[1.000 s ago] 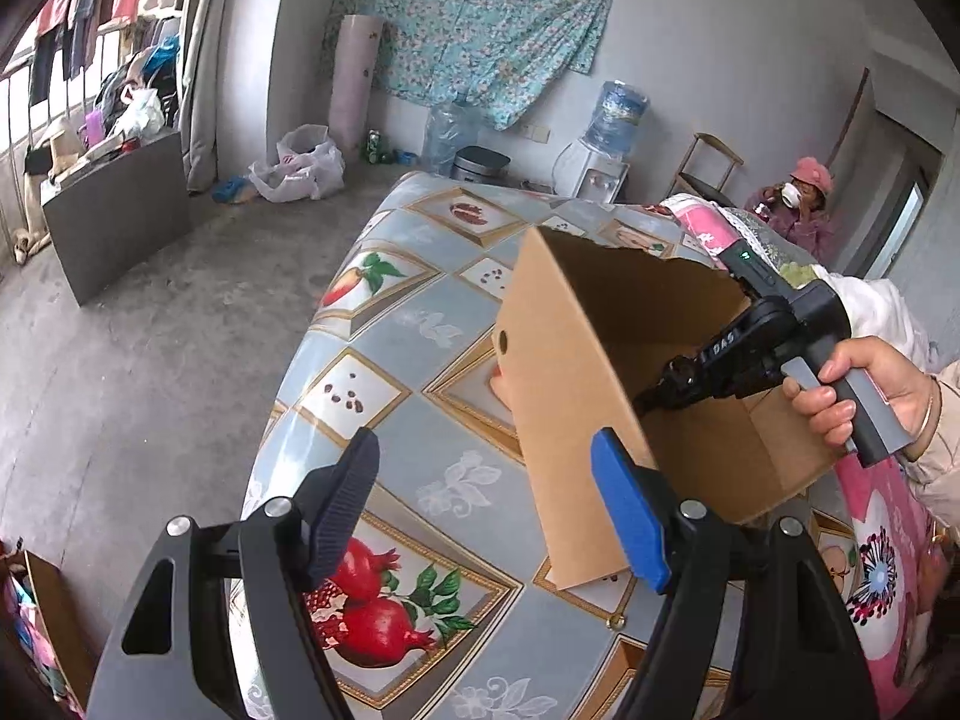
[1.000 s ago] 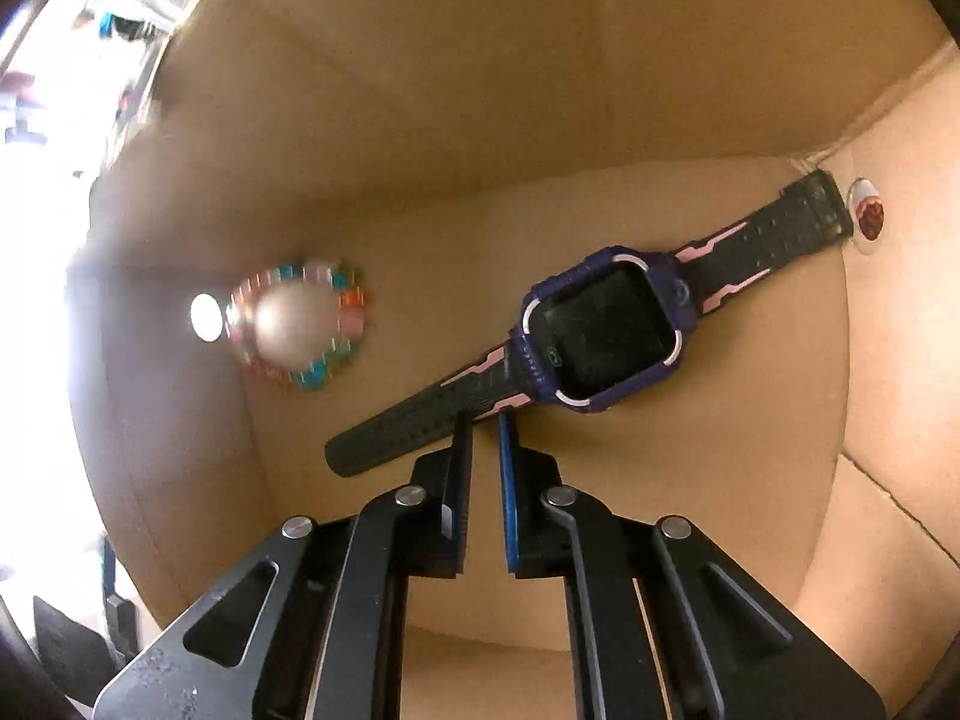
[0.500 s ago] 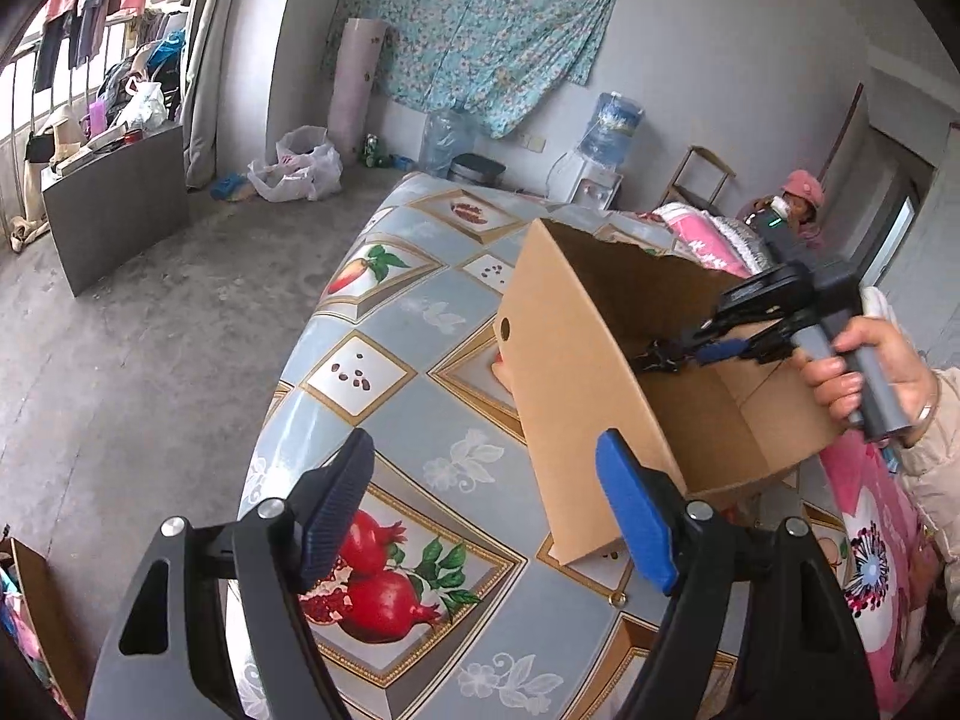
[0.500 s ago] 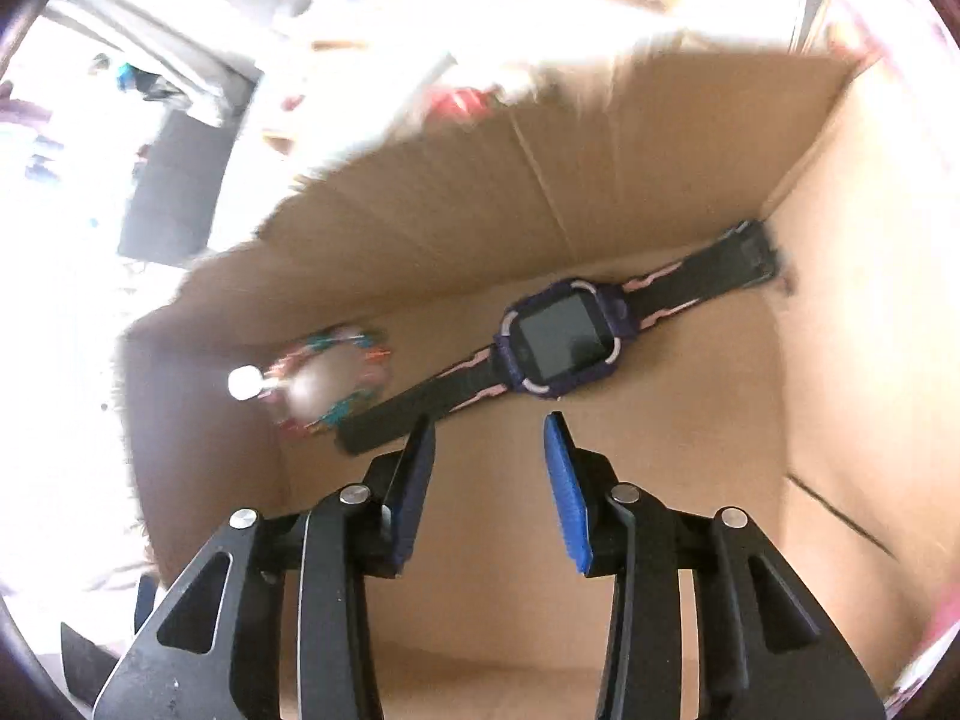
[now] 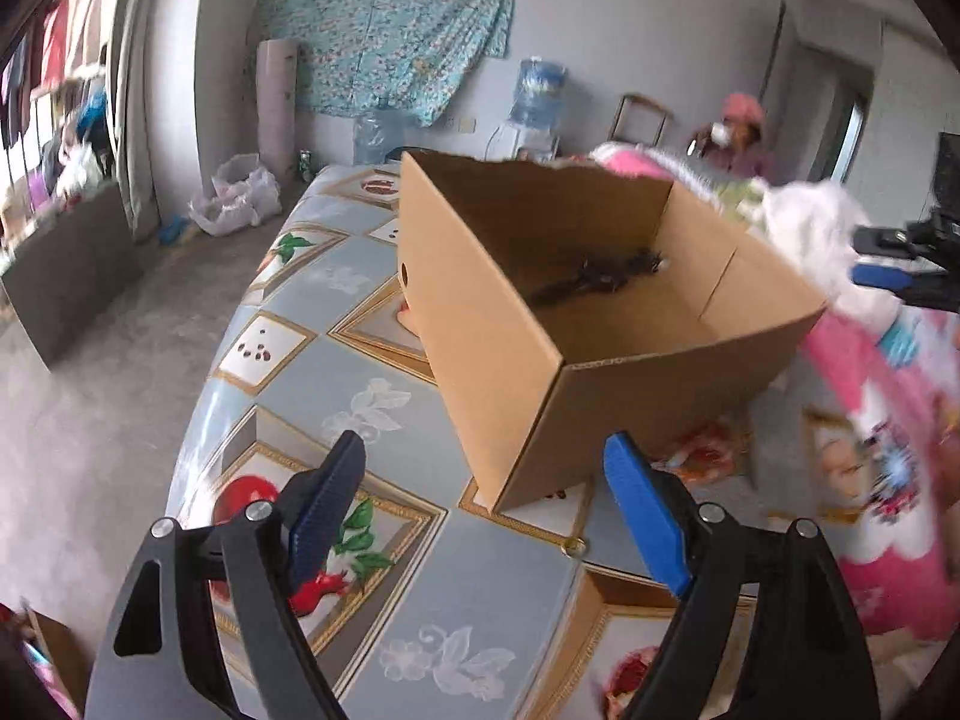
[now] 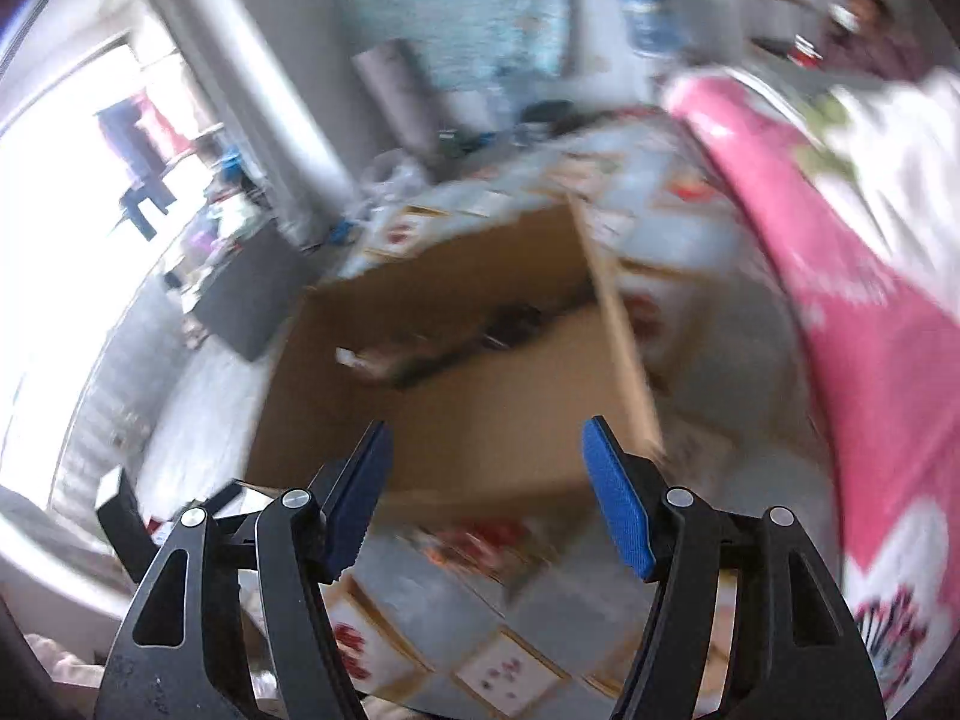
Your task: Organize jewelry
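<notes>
Your right gripper (image 6: pixel 483 492) has just been opening; jaws wide, nothing between them, hanging above the cardboard box (image 5: pixel 528 372). Left gripper (image 5: pixel 486 510) is also wide open and empty, box corner at its 12 o'clock. The watch (image 5: pixel 594 279) lies on the box floor, toward the far wall. Risk: right view is smeared, so a fast swing could clip the box rim and shove it across the surface (image 5: pixel 360 372).

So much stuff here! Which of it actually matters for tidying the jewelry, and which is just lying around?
Part of the job:
box
watch lying in the box
left tool, open and empty
right tool, open and empty

Just lying about:
pink blanket
water cooler
plastic bags
tablecloth
</notes>
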A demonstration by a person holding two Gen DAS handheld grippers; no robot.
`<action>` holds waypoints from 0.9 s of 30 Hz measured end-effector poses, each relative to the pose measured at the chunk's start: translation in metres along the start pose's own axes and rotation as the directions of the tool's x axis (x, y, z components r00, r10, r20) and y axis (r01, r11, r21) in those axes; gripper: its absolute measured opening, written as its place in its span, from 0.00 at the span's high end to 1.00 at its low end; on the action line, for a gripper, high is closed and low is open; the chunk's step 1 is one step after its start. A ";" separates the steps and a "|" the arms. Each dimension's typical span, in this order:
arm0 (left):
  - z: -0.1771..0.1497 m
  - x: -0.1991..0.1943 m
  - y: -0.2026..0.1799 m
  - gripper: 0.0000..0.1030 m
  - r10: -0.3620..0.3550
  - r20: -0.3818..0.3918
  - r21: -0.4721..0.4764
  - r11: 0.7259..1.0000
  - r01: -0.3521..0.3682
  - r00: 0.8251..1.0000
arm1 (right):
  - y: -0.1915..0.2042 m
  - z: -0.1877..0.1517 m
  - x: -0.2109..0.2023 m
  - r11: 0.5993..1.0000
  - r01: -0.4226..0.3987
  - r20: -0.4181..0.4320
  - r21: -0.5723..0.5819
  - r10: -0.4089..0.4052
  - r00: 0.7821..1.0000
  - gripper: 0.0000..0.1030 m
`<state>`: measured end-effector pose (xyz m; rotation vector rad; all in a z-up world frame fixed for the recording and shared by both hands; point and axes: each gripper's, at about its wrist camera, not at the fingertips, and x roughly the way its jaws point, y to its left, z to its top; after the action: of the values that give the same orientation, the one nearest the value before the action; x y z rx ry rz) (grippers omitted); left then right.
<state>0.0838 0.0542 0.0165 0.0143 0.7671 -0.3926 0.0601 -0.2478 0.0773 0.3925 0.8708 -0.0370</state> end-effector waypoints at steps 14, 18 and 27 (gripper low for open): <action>0.011 0.025 0.006 0.21 0.054 -0.037 -0.059 0.997 -0.056 0.998 | -0.057 0.009 0.045 0.965 -0.149 -0.056 0.216 0.164 0.985 0.46; 0.013 0.026 0.006 0.21 0.063 -0.038 -0.045 0.997 -0.065 0.997 | -0.055 0.011 0.041 0.962 -0.169 -0.053 0.212 0.184 0.981 0.46; -0.013 0.008 0.002 0.19 0.003 -0.049 -0.045 0.999 -0.005 0.999 | -0.048 -0.016 0.008 0.998 0.018 0.047 0.052 -0.020 0.999 0.33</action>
<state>0.0807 0.0555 0.0014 -0.0165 0.8239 -0.3725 0.0440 -0.2857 0.0467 0.4303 0.8274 -0.0865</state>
